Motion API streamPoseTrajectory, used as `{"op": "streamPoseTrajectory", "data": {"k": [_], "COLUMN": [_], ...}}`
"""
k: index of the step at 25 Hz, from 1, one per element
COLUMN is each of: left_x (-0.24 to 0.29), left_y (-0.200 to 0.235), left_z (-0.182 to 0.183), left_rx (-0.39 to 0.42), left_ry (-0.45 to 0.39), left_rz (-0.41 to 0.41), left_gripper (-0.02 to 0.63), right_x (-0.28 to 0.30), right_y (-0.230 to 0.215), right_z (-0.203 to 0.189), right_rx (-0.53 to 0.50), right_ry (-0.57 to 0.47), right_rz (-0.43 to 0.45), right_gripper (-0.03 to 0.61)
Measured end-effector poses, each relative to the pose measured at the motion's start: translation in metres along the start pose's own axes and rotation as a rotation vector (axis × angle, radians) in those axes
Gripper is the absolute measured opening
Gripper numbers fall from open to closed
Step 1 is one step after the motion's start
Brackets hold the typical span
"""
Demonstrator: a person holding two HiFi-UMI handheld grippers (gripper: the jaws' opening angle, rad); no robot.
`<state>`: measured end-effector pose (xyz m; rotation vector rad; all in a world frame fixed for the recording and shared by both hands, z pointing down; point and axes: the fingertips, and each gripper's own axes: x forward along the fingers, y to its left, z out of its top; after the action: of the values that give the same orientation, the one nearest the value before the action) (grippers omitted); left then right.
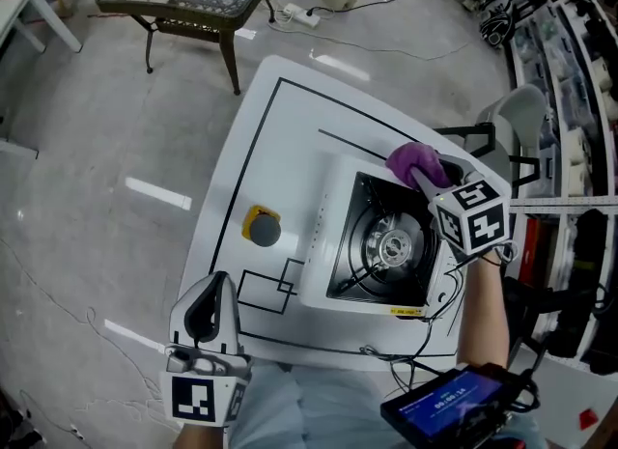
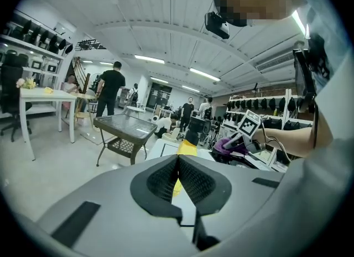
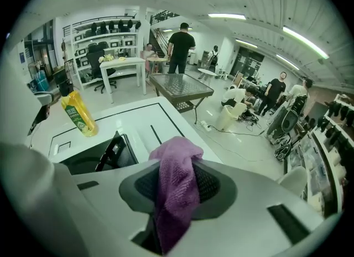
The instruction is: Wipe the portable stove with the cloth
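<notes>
1. Head view: portable stove [image 1: 379,244] on white desk [image 1: 275,143]; purple cloth [image 1: 415,159] at its far corner.
2. Right gripper view: right gripper [image 3: 177,183] fingers pinching the cloth.
3. Left gripper view: left gripper [image 2: 178,177] fingers pressed together, empty.

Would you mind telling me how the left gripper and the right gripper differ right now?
The right gripper is shut on the purple cloth; the left gripper's jaws are together with nothing between them. The right gripper is at the stove's far edge; the left gripper is by the table's near left corner, away from the stove. Both carry a marker cube.
</notes>
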<state>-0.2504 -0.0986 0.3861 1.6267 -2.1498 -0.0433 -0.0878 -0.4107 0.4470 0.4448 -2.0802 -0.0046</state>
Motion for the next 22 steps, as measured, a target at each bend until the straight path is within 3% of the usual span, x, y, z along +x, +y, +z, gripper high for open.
{"op": "streamPoseTrajectory", "data": {"k": [12,22], "left_x": [-0.035,-0.072], "left_y": [0.024,0.08], "left_z": [0.005,0.009], "left_rx": [-0.02,-0.058], "left_ry": [-0.05,-0.091], "left_rz": [0.096,0.203], "left_gripper": [0.018,0.018], "right_x": [0.014,0.037], "right_y": [0.045,0.106], "right_z": [0.054,0.126], "right_rx": [-0.099,-0.239], "right_ry": [-0.048,-0.065], "right_rz": [0.073,0.131], "right_gripper": [0.124,0.124]}}
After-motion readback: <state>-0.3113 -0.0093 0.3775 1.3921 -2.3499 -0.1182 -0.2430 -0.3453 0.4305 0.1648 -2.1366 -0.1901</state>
